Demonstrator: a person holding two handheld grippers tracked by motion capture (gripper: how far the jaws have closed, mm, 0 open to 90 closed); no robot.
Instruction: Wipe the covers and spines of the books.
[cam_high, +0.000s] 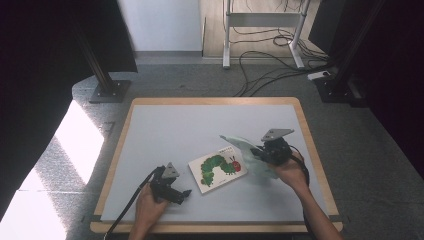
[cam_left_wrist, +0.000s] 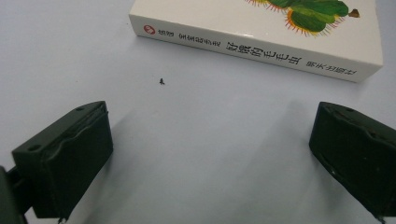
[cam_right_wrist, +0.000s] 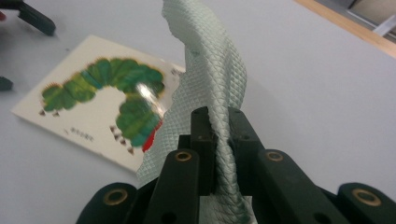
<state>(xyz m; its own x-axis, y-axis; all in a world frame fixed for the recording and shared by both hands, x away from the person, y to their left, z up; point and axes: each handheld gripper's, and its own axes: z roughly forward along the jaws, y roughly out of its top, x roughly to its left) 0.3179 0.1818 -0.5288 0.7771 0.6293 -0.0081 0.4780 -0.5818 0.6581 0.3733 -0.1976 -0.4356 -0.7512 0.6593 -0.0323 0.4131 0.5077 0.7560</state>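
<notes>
Where the right hand-held gripper pinches: pale green, quilted pouch.

Book on table, btw tools

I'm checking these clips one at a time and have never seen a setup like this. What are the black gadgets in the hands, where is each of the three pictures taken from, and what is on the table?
A person sits at a table and holds a hand-operated clamp with two black jaws in each hand; no robot arm is involved. The high view looks down from above the person. The other two pictures come from small cameras riding on the clamps, looking along their jaws.

On the table lies a picture book with a green caterpillar on its cover. The left gripper rests low near the book's spine, jaws wide apart and empty. The right gripper is shut on a pale green, quilted-looking plastic bag, holding it up just beside the book.
</notes>
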